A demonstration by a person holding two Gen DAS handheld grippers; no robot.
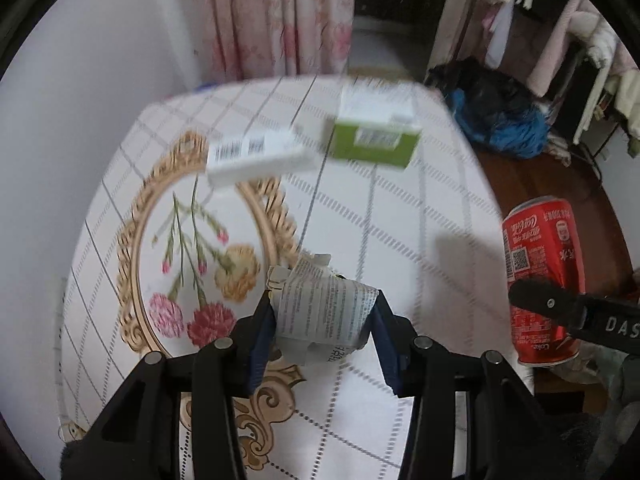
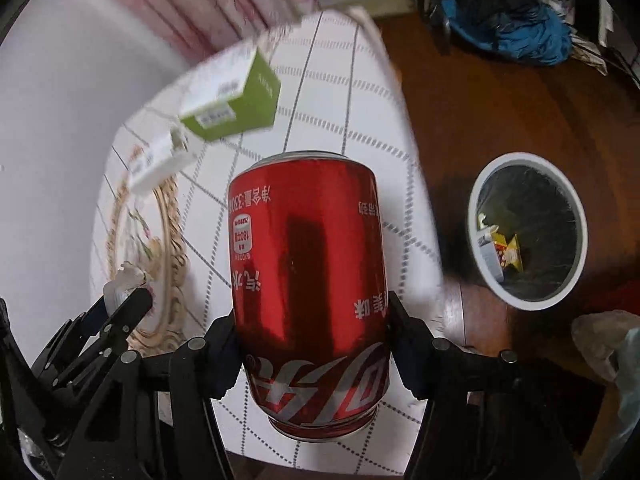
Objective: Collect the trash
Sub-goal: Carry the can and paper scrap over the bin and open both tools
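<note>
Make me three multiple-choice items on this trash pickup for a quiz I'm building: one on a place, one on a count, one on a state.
1. Where is the bin?
A. on the table
B. on the floor right of the table
C. under the curtain

2. How many boxes lie on the table?
A. one
B. two
C. four

3. What does the left hand-held gripper hold?
A. crumpled paper
B. a can
C. nothing

Answers:
1 B: the right wrist view shows it on the wooden floor past the table edge.
2 B: a white box and a green box.
3 A: its jaws clamp the paper; the can is in the right hand-held gripper.
</note>
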